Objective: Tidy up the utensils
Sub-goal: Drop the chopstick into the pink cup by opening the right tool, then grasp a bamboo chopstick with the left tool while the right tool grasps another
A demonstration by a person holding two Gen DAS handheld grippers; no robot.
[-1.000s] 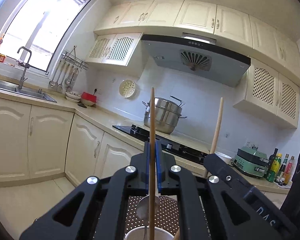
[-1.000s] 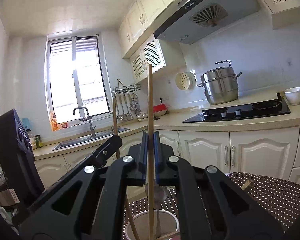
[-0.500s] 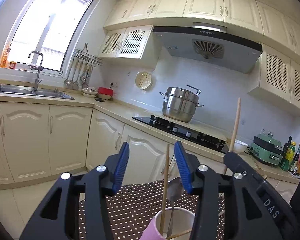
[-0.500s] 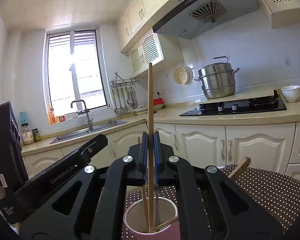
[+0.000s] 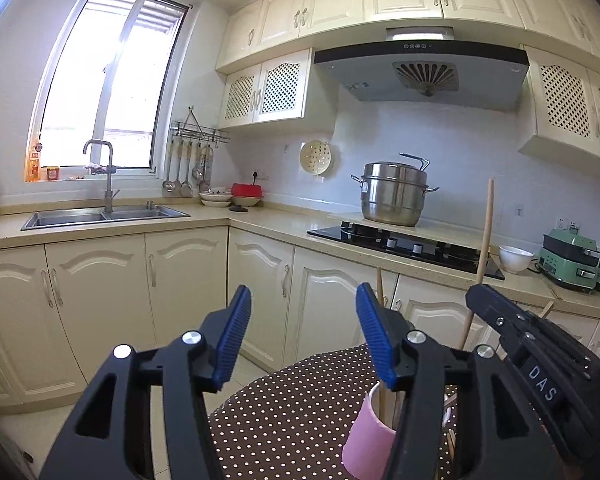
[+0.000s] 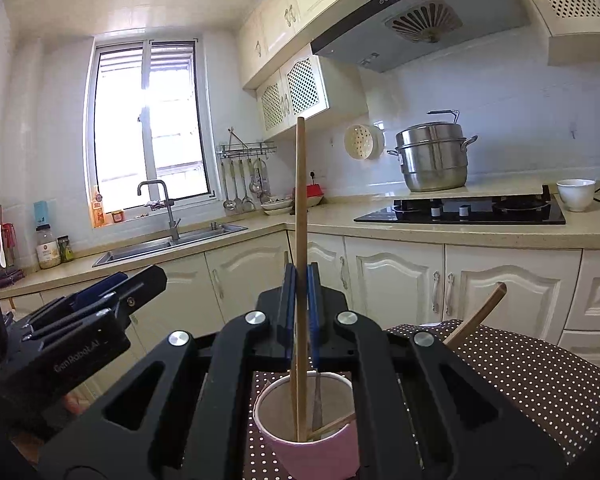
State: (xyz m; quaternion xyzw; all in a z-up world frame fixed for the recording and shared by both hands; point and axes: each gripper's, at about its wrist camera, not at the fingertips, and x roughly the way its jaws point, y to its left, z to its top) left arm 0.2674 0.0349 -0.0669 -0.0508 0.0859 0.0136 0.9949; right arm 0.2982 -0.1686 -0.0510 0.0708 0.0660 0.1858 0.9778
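Observation:
A pink cup stands on the dotted table and holds several utensils. My right gripper is shut on an upright wooden chopstick whose lower end is inside the cup. Another wooden stick lies tilted to the right of it. In the left wrist view my left gripper is open and empty, to the left of the cup. The right gripper's held chopstick shows at the right there.
Cream cabinets and a counter run behind, with a sink, a black hob, a steel pot, a white bowl and a green appliance. The tiled floor lies left of the table.
My left gripper opened, let its chopstick drop into the cup, and drew back to the left. My right gripper lowered its chopstick into the cup, still shut on it.

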